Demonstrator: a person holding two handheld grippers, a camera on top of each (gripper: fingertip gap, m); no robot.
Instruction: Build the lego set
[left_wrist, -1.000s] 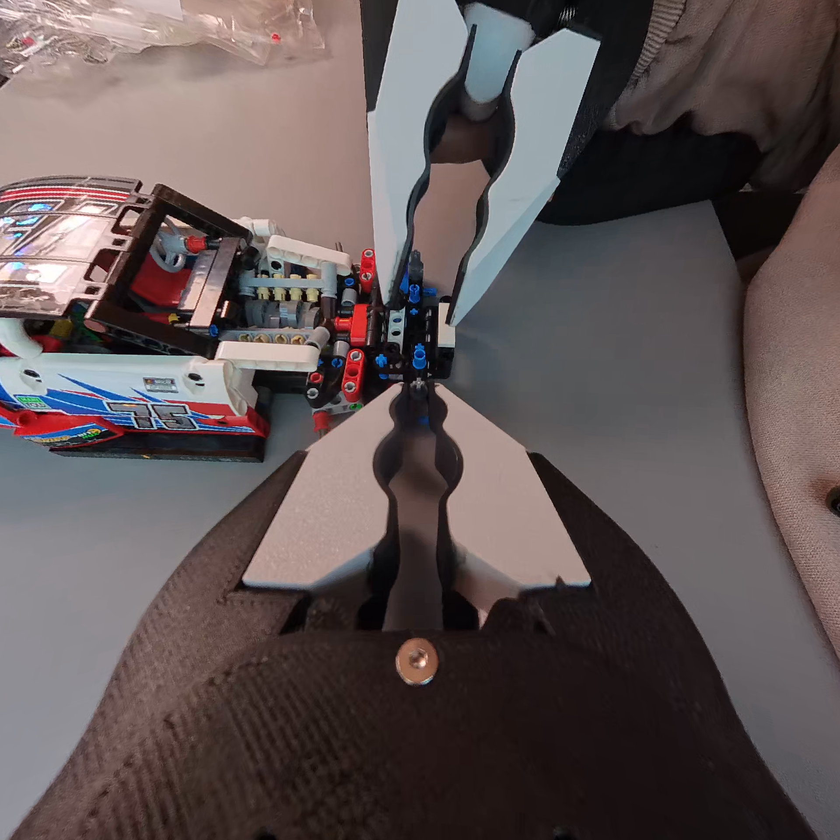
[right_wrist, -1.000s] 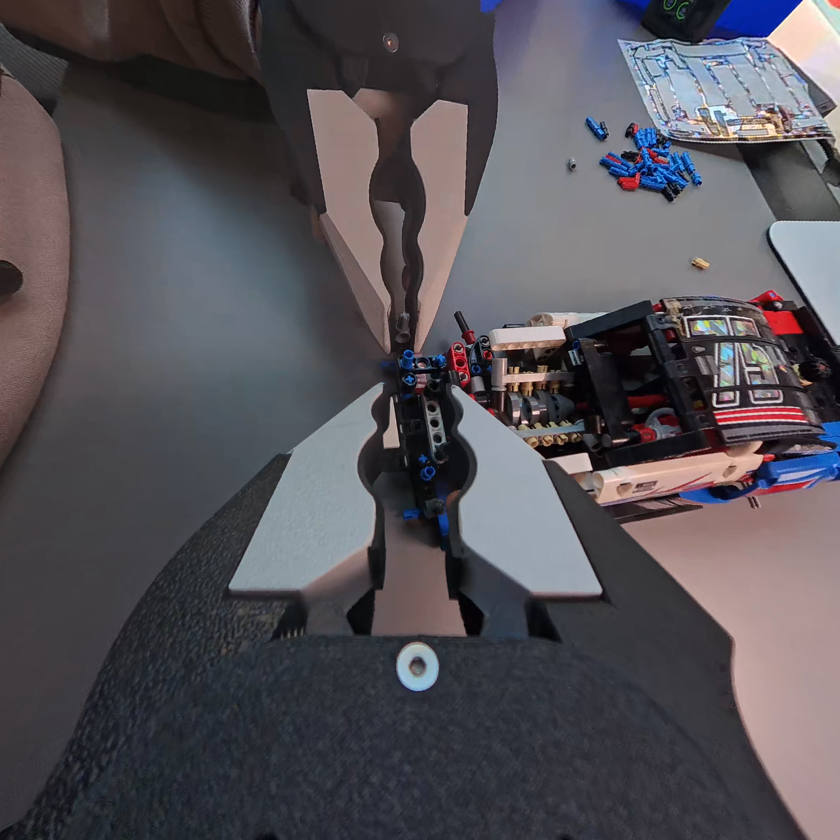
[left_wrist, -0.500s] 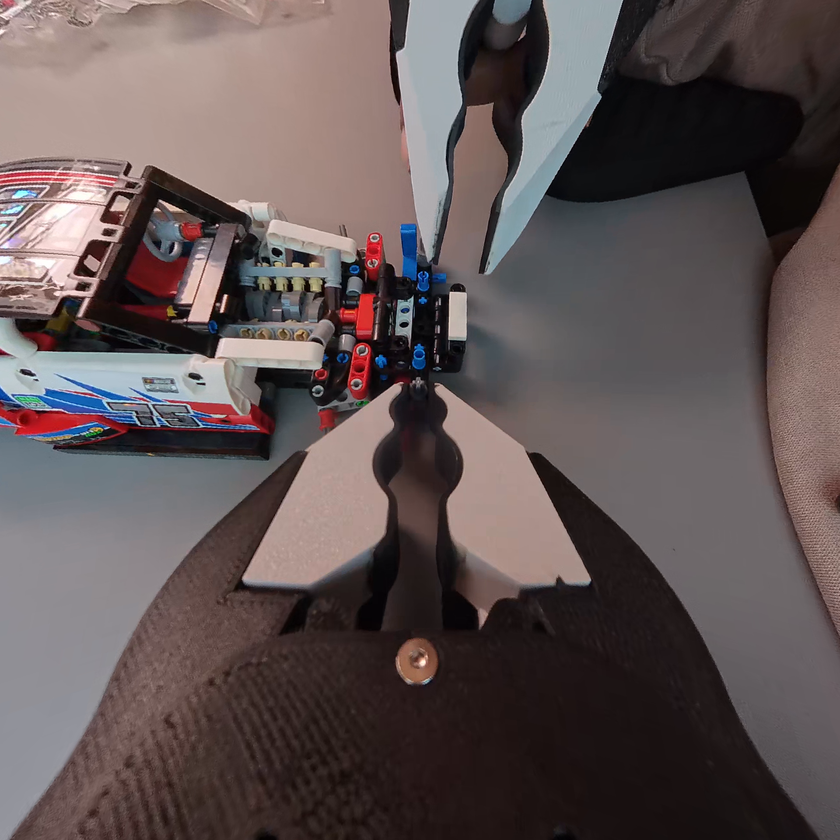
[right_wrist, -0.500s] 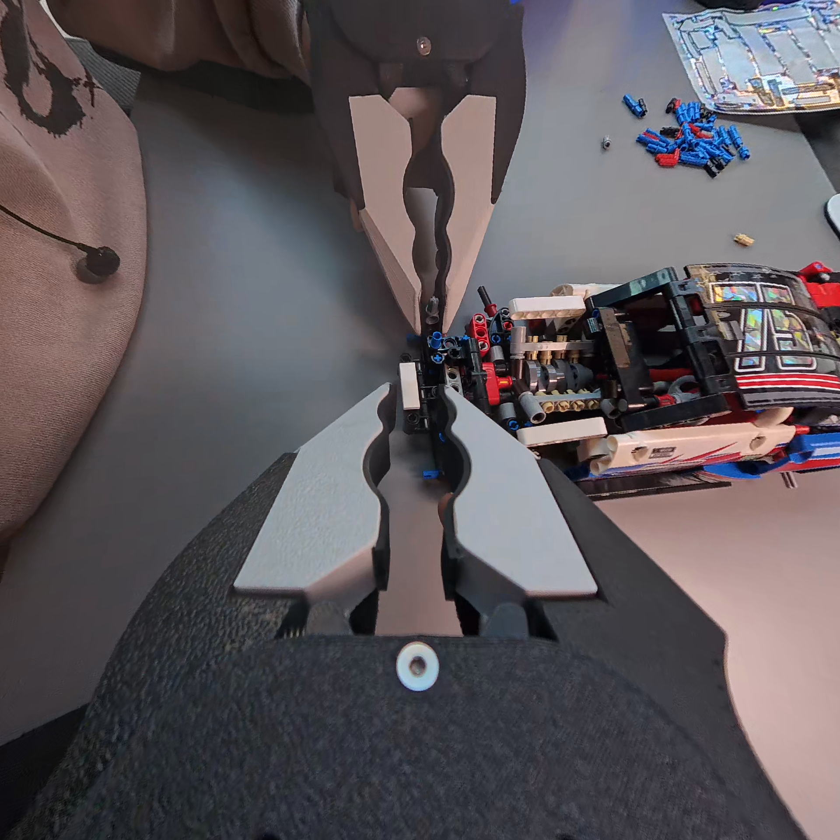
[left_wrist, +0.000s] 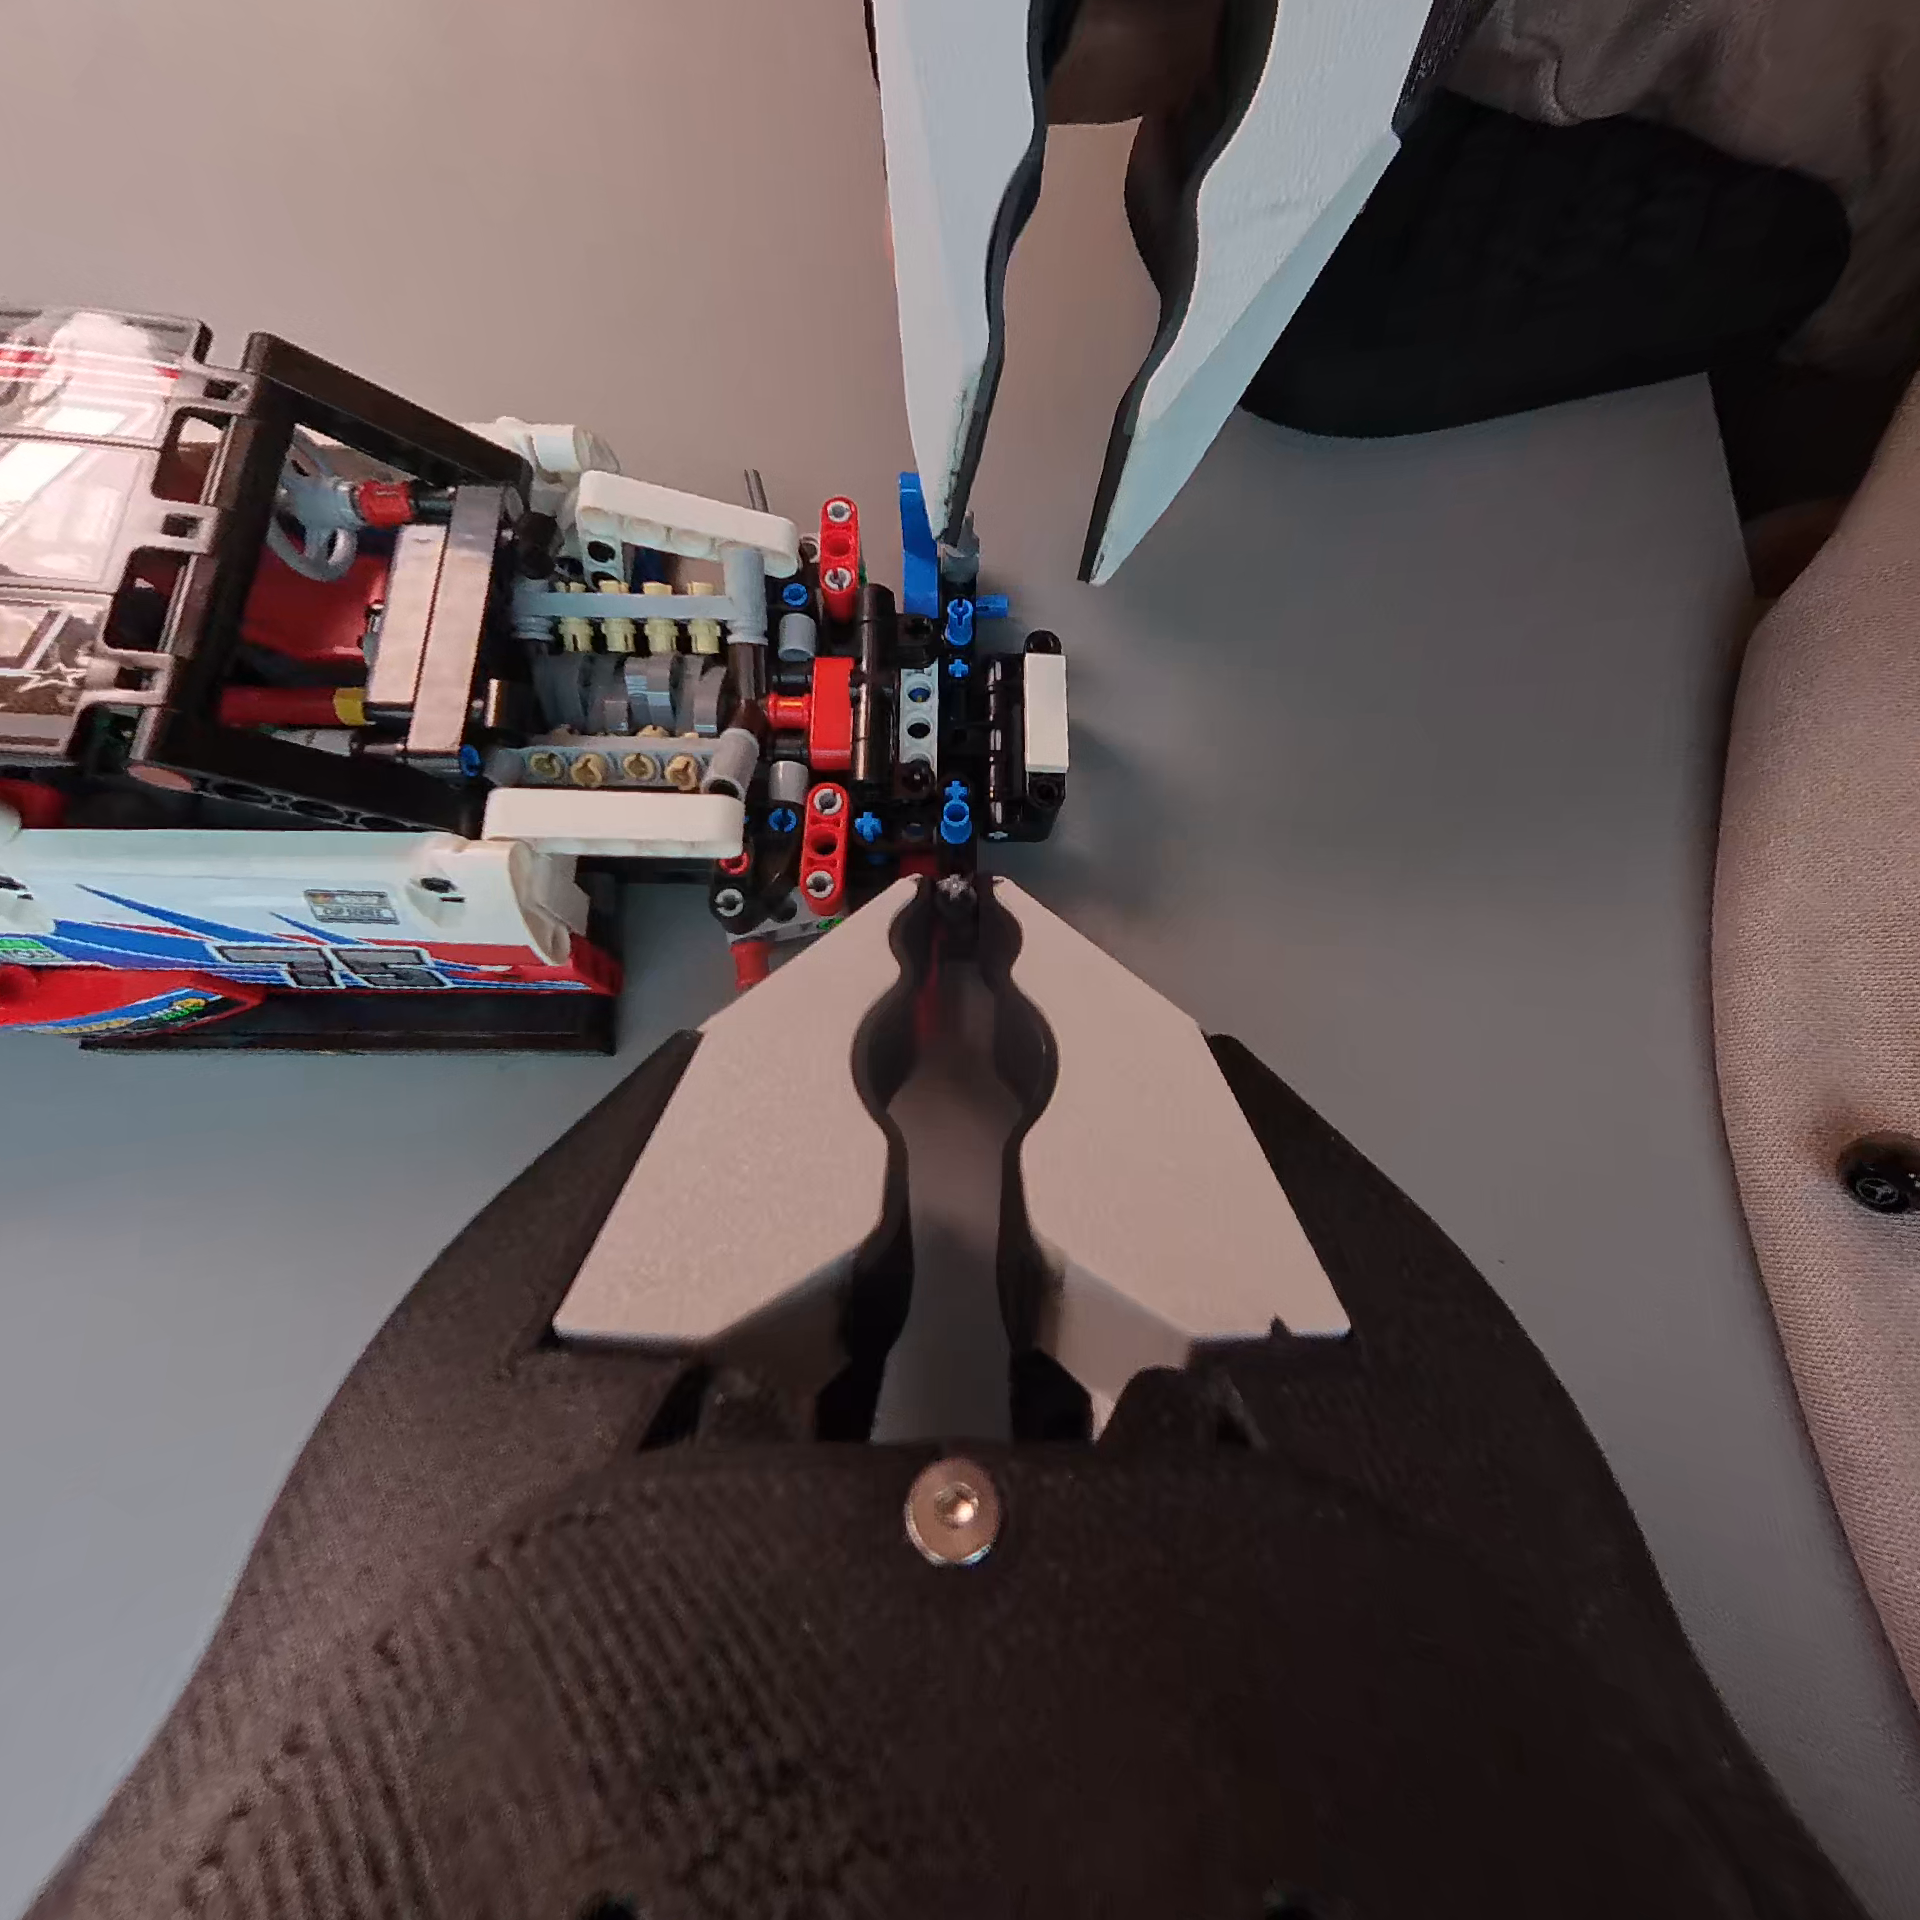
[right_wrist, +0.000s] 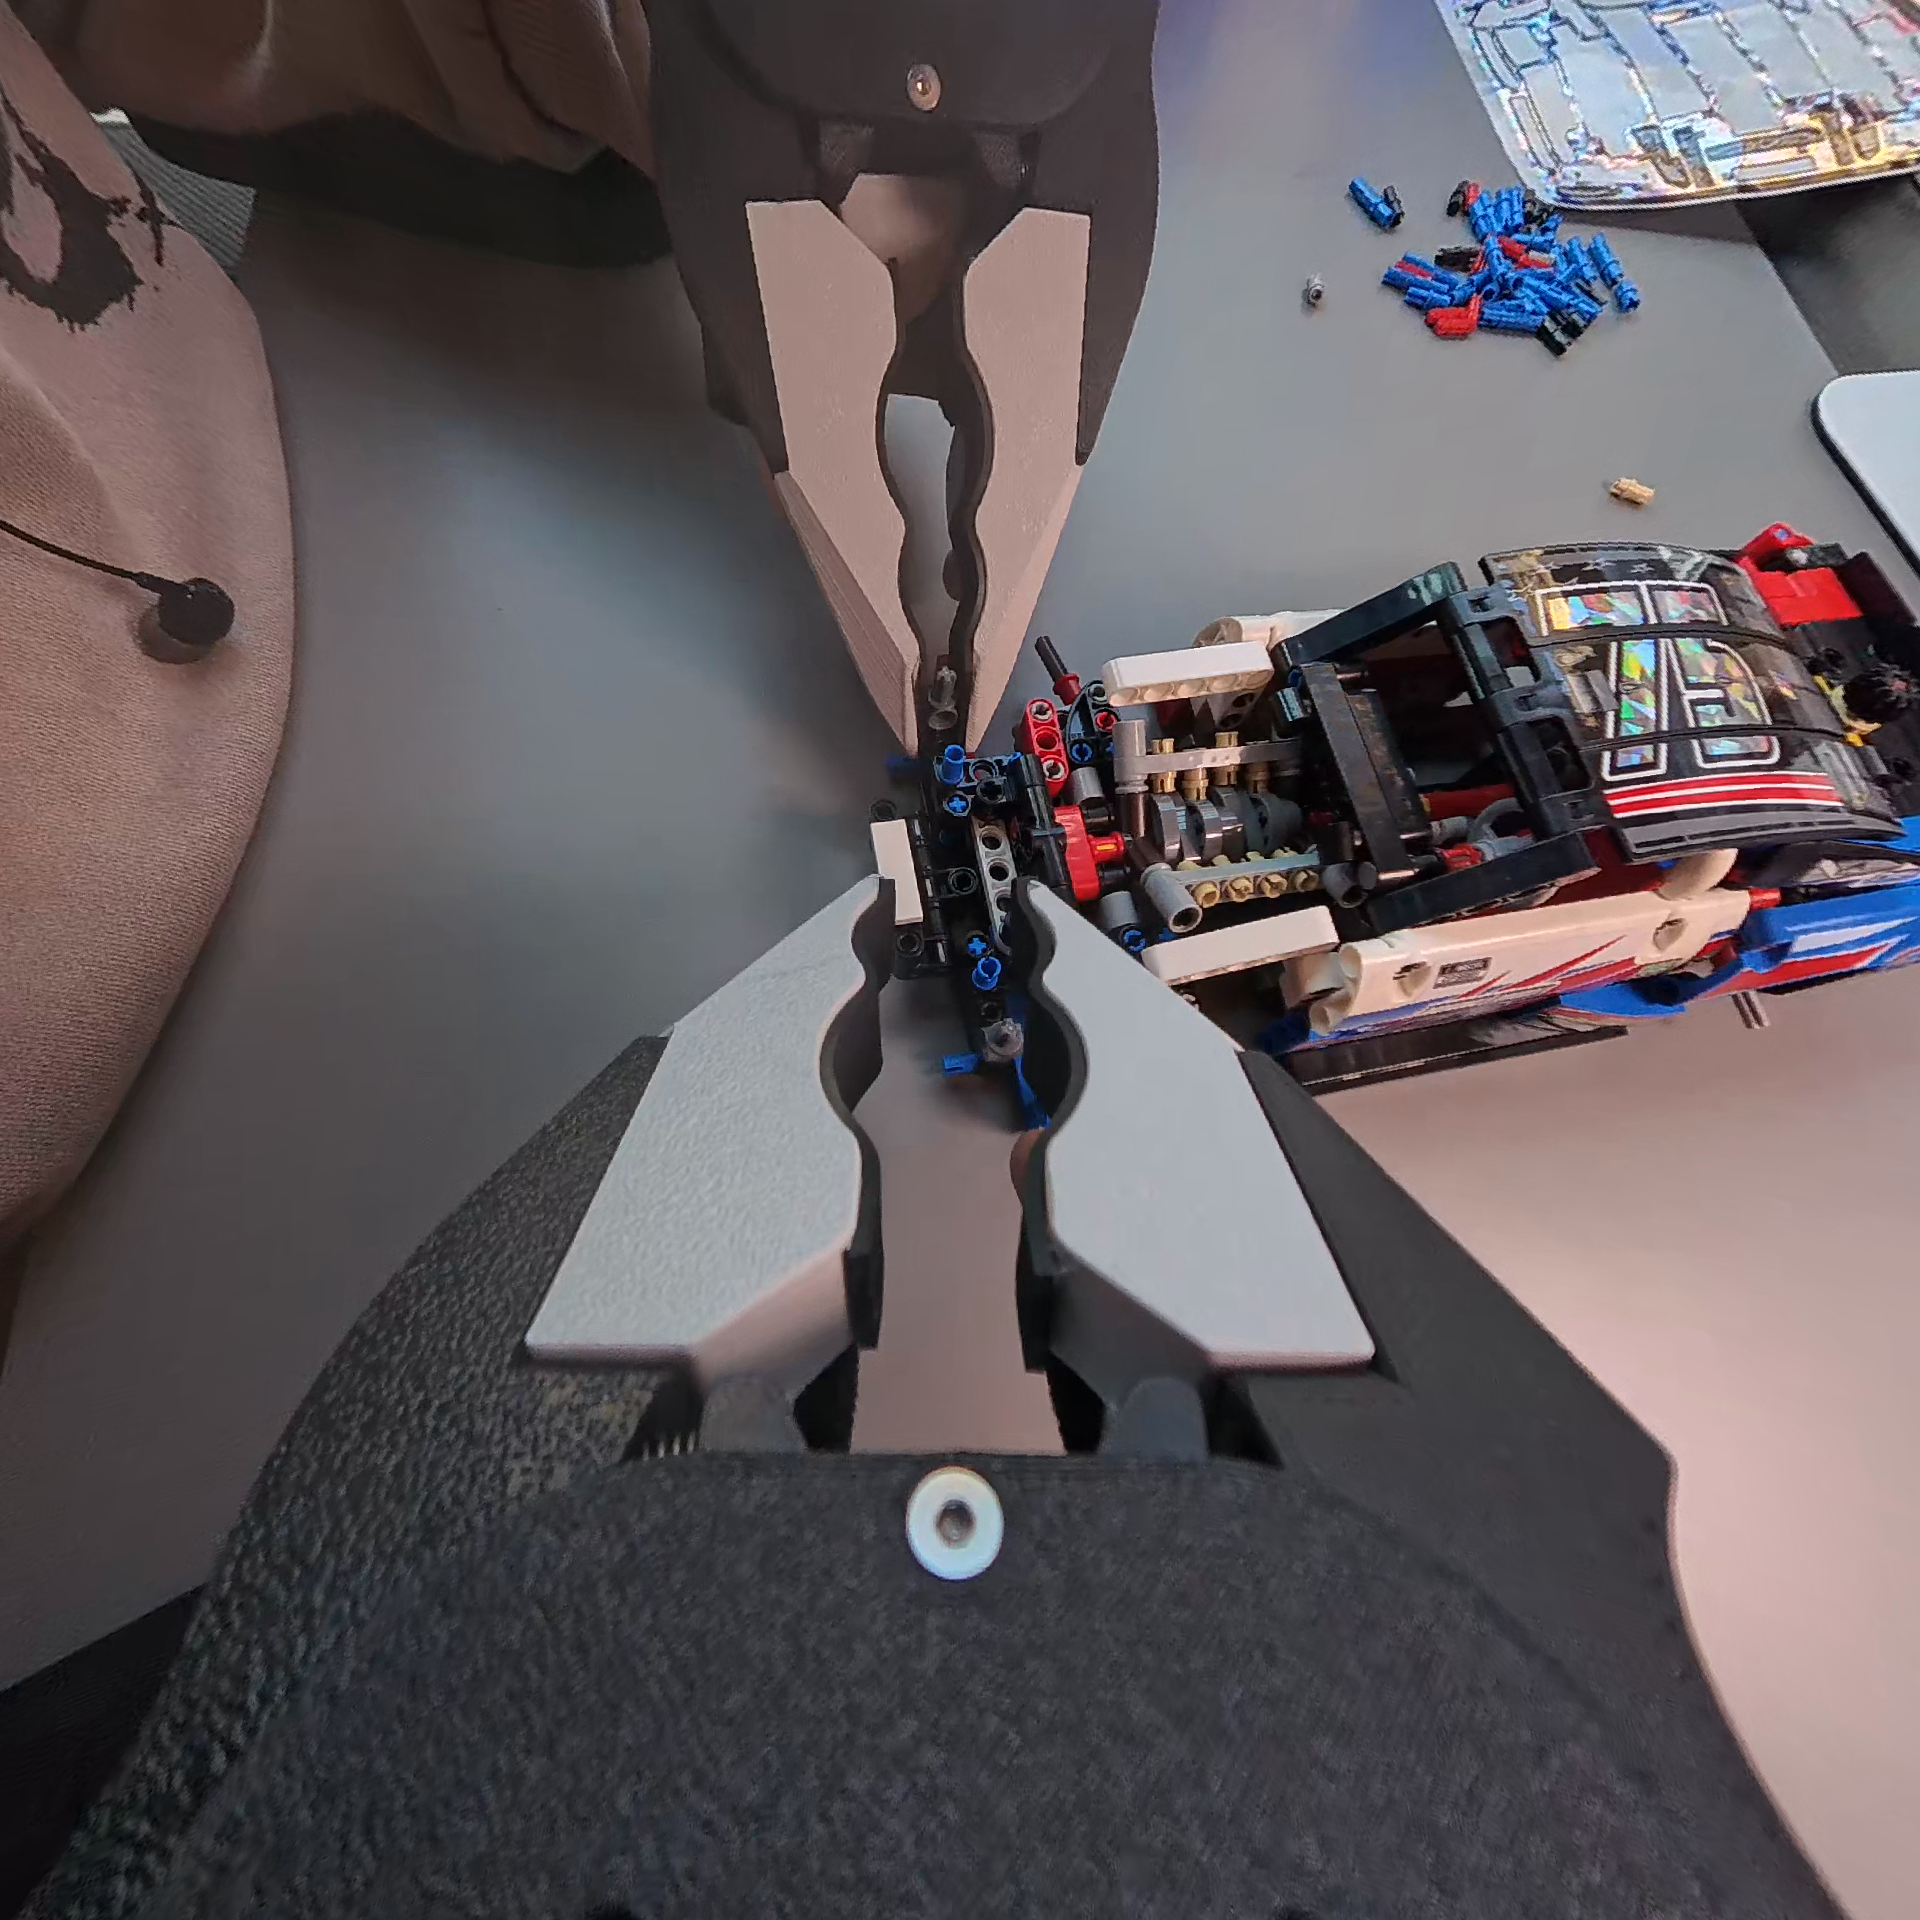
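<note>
- Lego car (left_wrist: 436, 727): lying on the grey desk (left_wrist: 1351, 831), part-built, its open frame end (right_wrist: 956, 862) facing both tools.
- Left tool (left_wrist: 951, 894): tips pressed nearly together, pinching a small grey pin (right_wrist: 942, 698) at the frame's near edge.
- Right tool (right_wrist: 951, 904): fingers spread, straddling the frame end without gripping; one tip is sitting beside a blue piece (left_wrist: 916, 540).
- Spare pins (right_wrist: 1496, 275): lying loose, well apart from the car.
- Step in hand: seemingly seating the grey pin into the frame.
- Next move: likely calling for aligning pin with hole, pushing straight while the right tool is bracing.
</note>
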